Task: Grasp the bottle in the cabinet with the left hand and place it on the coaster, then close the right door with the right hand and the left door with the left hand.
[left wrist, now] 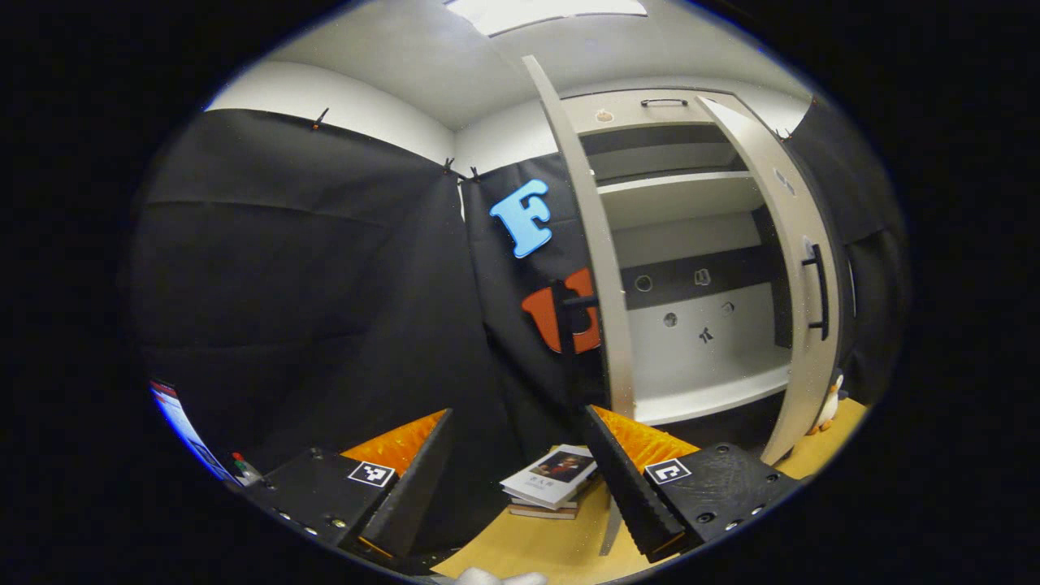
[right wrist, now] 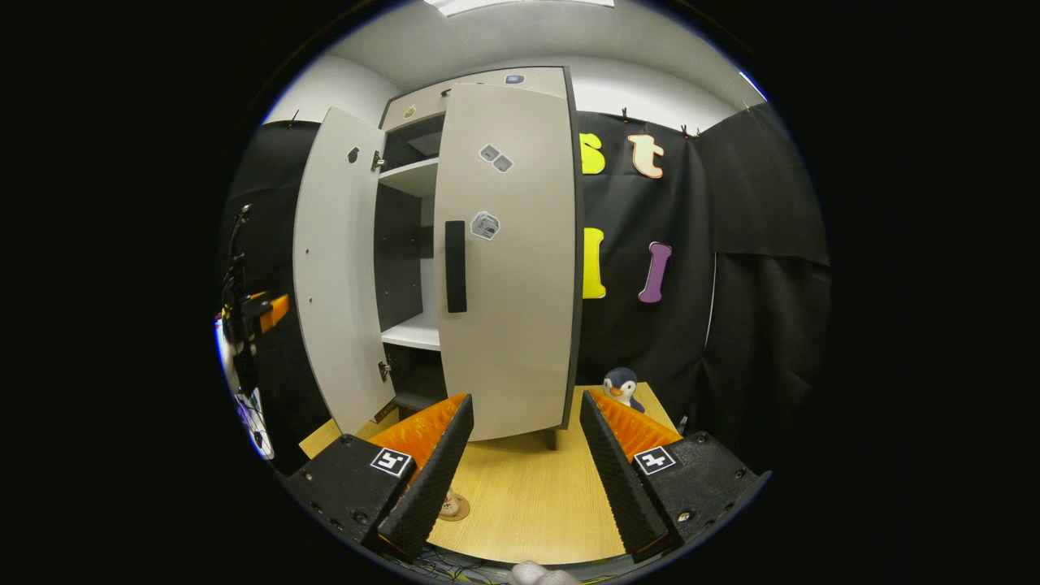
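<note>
While both cabinet [left wrist: 691, 244] doors hang open in the left gripper view, we cannot tell where the bottle is. The pale shelves [left wrist: 707, 398] we look into are bare white boards with a dark back strip. The left door [left wrist: 597, 244] faces us edge-on and the right door [left wrist: 800, 284] carries a black handle [left wrist: 816, 288].

In the right gripper view the right door covers the cabinet's right half, with a gap left between it and the wide-open left door. The small stickers [right wrist: 493, 158] on its front are too small for us to read. The round brown coaster [right wrist: 455, 508] lies on the wooden counter [right wrist: 520, 496] in front of the cabinet, partly hidden behind one finger of the right tongs [right wrist: 526, 396].

Both tongs are released, their orange-backed fingers spread wide and gripping nothing. The left tongs [left wrist: 516, 414] point at the open cabinet.

A stack of books [left wrist: 552, 479] lies on the counter. The writing on the top cover is too small to read. A toy penguin [right wrist: 621, 386] stands beside the cabinet's right side.
</note>
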`<state>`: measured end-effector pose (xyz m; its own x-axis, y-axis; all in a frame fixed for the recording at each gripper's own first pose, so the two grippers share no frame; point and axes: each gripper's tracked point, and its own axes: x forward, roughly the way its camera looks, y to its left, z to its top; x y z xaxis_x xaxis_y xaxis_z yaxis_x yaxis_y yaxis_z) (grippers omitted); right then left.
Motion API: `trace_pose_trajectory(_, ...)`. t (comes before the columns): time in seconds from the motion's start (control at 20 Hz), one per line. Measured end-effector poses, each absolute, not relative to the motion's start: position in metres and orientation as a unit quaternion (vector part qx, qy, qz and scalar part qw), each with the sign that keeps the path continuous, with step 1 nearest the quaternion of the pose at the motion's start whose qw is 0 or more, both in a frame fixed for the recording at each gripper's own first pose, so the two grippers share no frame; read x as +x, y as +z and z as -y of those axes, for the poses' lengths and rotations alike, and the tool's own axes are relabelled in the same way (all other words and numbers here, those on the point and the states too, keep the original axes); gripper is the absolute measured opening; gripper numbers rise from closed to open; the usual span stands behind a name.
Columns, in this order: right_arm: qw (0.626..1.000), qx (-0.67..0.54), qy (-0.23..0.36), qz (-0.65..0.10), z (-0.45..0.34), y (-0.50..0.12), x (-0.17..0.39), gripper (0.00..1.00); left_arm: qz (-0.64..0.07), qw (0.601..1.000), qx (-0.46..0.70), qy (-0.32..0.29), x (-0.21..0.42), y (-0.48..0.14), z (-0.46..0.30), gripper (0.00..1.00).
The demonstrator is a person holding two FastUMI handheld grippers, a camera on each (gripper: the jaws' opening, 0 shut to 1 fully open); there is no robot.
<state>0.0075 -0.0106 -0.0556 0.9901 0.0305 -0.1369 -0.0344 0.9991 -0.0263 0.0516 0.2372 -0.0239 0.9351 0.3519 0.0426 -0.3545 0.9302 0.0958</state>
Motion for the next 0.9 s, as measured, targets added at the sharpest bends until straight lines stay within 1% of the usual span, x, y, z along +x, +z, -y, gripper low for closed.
trace_pose_trajectory(0.1, 0.997, -0.014, 0.016, -0.070, 0.014, -0.056, 0.006, 0.82, 0.015, 0.979, 0.050, 0.196, 0.069, -0.019, -0.256, 0.96)
trace_pose_trajectory(0.25, 0.996, -0.019, 0.024, -0.079, 0.016, -0.058, 0.006, 0.82, 0.004, 0.981, 0.037, 0.188, 0.096, -0.021, -0.266, 0.96)
trace_pose_trajectory(0.3, 0.996, -0.021, 0.026, -0.079, 0.017, -0.057, 0.006, 0.82, 0.010, 0.982, 0.030, 0.189, 0.099, -0.018, -0.269, 0.93)
trace_pose_trajectory(0.5, 0.996, -0.018, 0.035, -0.078, 0.016, -0.054, 0.004, 0.82, 0.001, 0.988, -0.025, 0.152, 0.103, -0.024, -0.264, 0.91)
trace_pose_trajectory(0.85, 0.996, -0.023, 0.053, -0.068, 0.012, -0.047, 0.004, 0.82, -0.004, 0.991, -0.007, 0.135, 0.101, -0.020, -0.251, 0.91)
trace_pose_trajectory(0.9, 0.996, -0.021, 0.055, -0.069, 0.011, -0.048, 0.003, 0.82, -0.004, 0.991, -0.006, 0.131, 0.101, -0.021, -0.245, 0.86)
